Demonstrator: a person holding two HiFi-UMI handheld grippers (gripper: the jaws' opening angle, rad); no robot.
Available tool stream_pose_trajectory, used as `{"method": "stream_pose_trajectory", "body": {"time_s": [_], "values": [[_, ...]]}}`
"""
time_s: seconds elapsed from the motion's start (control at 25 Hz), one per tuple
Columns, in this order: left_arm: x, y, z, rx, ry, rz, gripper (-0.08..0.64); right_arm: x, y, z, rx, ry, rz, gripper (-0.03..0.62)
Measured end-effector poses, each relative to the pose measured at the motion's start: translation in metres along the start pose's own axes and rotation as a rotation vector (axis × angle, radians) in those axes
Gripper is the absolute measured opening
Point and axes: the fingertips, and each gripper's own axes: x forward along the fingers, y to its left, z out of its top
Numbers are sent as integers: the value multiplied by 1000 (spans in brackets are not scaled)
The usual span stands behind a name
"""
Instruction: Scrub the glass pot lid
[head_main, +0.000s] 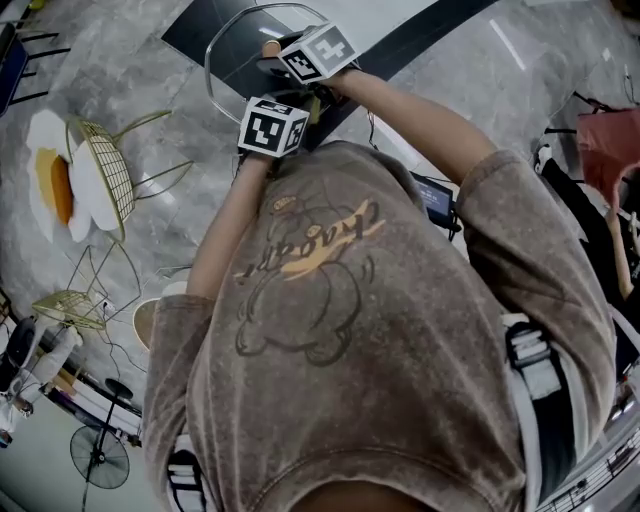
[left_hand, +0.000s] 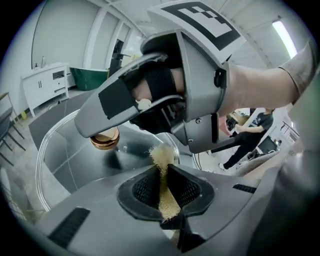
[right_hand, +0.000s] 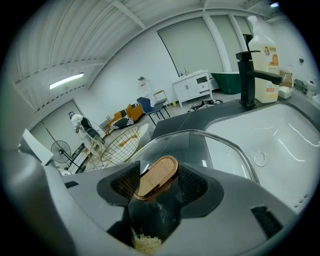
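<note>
Scrubbing seems to be the step now. The right claw (right_hand: 159, 172) is squeezed on the knob (right_hand: 152, 182) of the lid (right_hand: 215, 150), so the lid hangs up in the air and cannot slip away. Holding it by the knob leaves all the glass free to rub. The lid is near the sink (right_hand: 280, 135) and tap (right_hand: 246, 75), I think so drips can fall in there. The left claw (left_hand: 164, 176) pinches a yellow scrub (left_hand: 161, 156) tight. A tuft pokes out the front, so the soft bit meets the glass, not the hard claw. The tuft is by the lid's top side, near the knob. I cannot tell if it touches.
</note>
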Motion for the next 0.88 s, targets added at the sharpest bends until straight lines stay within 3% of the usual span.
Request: {"method": "stream_pose_trajectory", "body": {"time_s": [0.32, 0.88], "values": [[-10, 9, -12, 84, 1, 30, 52, 1, 0, 1, 17, 3, 9, 241], [-50, 55, -44, 61, -24, 120, 57, 6, -2, -3, 35, -1, 29, 240]]}}
